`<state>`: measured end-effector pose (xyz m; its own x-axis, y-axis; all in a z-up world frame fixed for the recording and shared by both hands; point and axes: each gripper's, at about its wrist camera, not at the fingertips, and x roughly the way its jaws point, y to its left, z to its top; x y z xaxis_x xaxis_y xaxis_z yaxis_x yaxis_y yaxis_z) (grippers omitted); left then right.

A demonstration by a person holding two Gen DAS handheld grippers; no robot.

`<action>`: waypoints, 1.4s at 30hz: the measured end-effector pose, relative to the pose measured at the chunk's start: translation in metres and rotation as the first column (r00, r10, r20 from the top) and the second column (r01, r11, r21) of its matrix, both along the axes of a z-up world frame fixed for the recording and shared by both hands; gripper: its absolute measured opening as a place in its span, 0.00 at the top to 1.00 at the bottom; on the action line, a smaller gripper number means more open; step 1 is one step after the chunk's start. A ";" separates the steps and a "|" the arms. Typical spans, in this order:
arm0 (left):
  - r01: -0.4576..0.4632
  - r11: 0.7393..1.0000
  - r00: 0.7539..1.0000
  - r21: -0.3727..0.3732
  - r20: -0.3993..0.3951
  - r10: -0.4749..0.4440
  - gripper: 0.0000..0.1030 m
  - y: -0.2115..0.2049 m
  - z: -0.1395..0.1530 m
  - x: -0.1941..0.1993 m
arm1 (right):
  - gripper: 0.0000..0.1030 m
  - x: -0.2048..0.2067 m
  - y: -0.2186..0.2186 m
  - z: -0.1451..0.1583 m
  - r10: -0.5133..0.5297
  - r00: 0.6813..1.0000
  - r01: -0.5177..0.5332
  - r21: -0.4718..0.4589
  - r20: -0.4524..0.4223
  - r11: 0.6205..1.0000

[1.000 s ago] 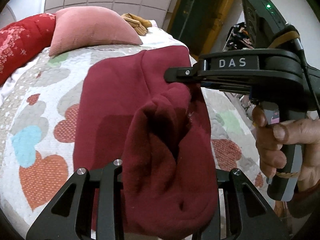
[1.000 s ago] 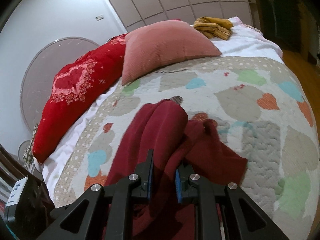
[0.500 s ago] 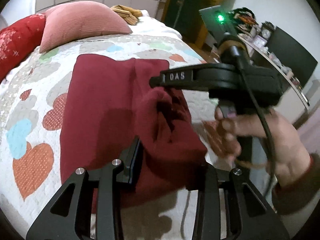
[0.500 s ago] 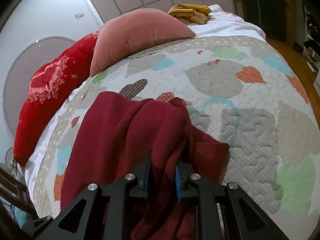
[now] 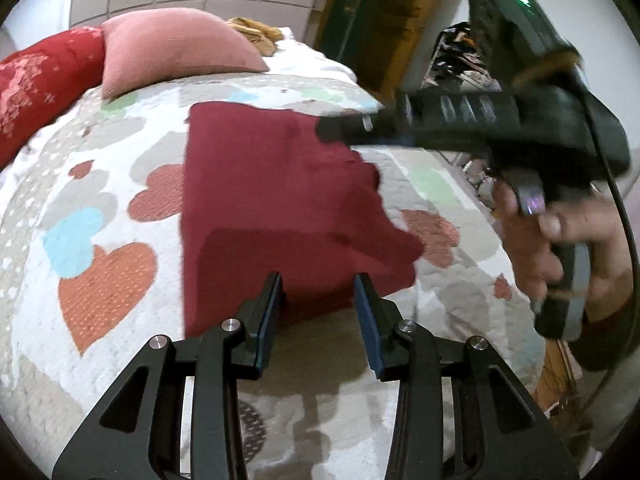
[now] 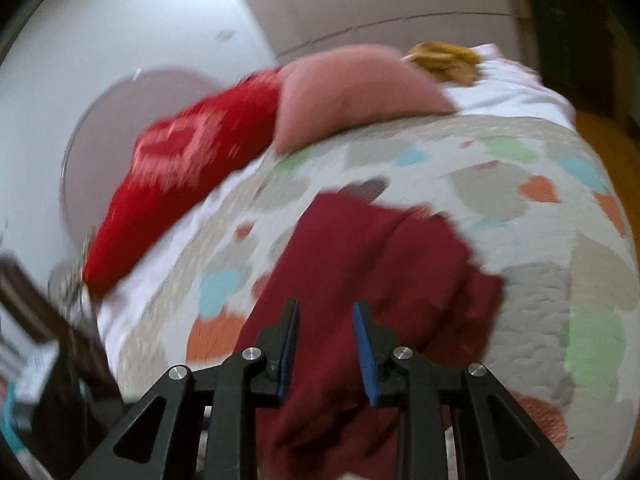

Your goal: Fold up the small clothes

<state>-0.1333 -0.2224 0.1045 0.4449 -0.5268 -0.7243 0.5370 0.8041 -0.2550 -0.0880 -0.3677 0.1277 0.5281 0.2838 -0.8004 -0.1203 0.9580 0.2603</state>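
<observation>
Both claws have let go: maroon garment (image 5: 280,200) lies flat on quilt (image 5: 80,184), left claw (image 5: 318,312) apart, right claw (image 6: 325,344) opening.

Both wrist cameras look steeply down, close above the shared maroon garment (image 5: 280,196) on the quilt (image 5: 88,184).

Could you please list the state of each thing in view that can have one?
Garment: lying folded on the quilt, released, right edge uneven.
Left gripper: open, nothing between its pads.
Right gripper: jaws opening, empty, over the garment.
Quilt: spread over the bed.
Pink pillow: lying at the head of the bed.
Red pillow: lying beside the pink one.
</observation>
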 end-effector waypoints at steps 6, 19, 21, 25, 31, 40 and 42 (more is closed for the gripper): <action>-0.059 0.998 0.998 0.021 -0.009 0.059 0.65 0.017 -0.010 0.010 | 0.75 -0.021 0.003 -0.037 -0.006 0.997 -0.005 -0.165 -0.071 0.986; -0.154 0.976 0.985 -0.155 -0.098 0.140 0.35 0.039 -0.002 0.053 | 0.38 -0.054 -0.038 -0.038 -0.199 0.979 0.200 -0.017 0.043 0.980; -0.167 0.970 0.981 -0.177 -0.129 0.145 0.34 0.038 -0.004 0.065 | 0.35 -0.052 -0.039 -0.039 -0.217 0.975 0.217 -0.001 0.047 0.976; -0.166 0.974 0.977 -0.152 -0.161 0.141 0.34 0.032 -0.016 0.083 | 0.32 -0.036 -0.047 -0.055 -0.250 0.968 0.251 0.019 -0.024 0.968; -0.152 0.981 0.973 -0.116 -0.192 0.128 0.26 0.022 -0.038 0.094 | 0.19 -0.023 -0.065 -0.076 -0.306 0.950 0.311 0.099 -0.055 0.945; -0.144 0.972 0.975 -0.185 -0.197 0.106 0.17 0.022 -0.059 0.093 | 0.04 -0.022 -0.059 -0.102 -0.255 0.967 0.249 0.139 0.024 0.958; -0.133 0.966 0.984 -0.220 -0.149 0.101 0.15 0.023 -0.063 0.090 | 0.03 -0.024 -0.057 -0.102 -0.248 0.968 0.241 0.134 0.036 0.961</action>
